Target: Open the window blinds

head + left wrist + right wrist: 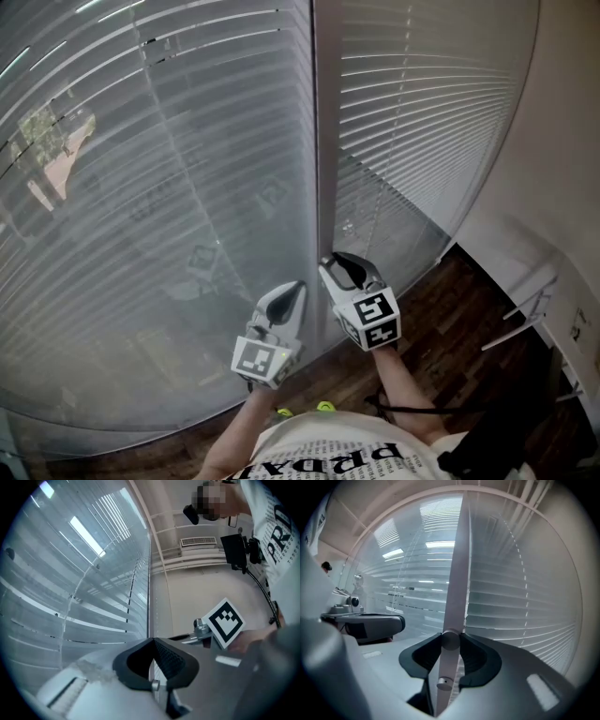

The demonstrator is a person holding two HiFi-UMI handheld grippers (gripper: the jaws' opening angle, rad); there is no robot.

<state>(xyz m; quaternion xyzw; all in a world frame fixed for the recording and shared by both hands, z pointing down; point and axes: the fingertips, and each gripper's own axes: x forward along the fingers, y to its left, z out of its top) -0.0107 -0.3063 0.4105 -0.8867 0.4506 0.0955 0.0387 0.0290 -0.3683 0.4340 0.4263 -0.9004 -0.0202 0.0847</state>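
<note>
The blinds (169, 187) are thin, pale grey slats, a little shiny, and they hang on both sides of the flat white window post (325, 141). A dark wood floor (441, 319) lies below the post. In front of the post, my right claw (345, 264) grasps the round grey end of the tilt rod (450, 639). Just left of the post, my left claw (152, 641) is clenched on nothing.

2 white slatted window blinds (427, 122) side by side, lowered; left slats seemingly tilted open
</note>
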